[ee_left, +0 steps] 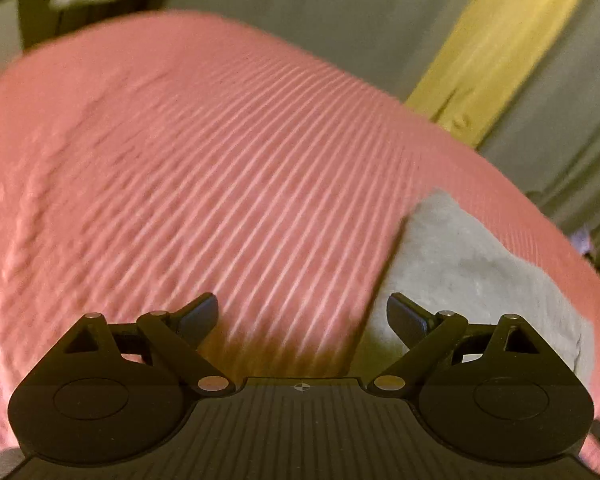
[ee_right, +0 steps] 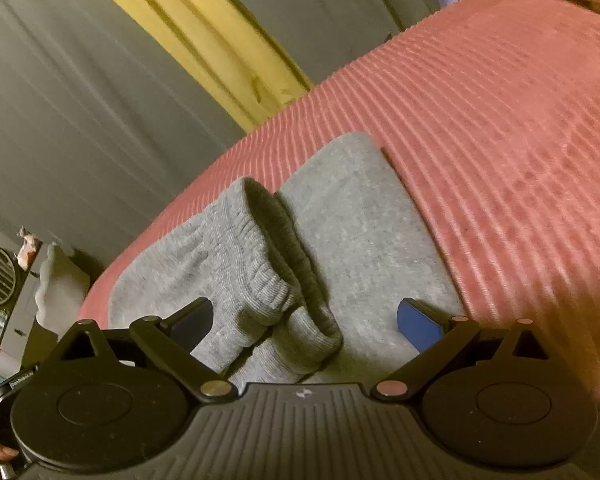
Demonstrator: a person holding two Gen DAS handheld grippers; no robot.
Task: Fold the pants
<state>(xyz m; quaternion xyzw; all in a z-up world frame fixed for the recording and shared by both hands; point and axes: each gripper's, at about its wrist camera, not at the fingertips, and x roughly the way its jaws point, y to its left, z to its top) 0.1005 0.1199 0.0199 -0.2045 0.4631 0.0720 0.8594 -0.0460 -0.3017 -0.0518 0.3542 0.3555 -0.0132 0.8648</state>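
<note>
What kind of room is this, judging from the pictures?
Probably a bedroom in a home. The grey pants lie on a wide soft surface under a pink ribbed cover, likely a bed, with grey and yellow curtains hanging behind it.

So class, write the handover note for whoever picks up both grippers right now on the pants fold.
Left gripper: open, empty, over the pink ribbed bedspread, beside the pants.
Right gripper: open, holding nothing, the ribbed cuffs between its fingers.
Grey pants: on the bedspread near the edge by the curtain, folded into a compact stack.
Done: main folds.
Left: probably tidy the cuffs and square the stack.
</note>
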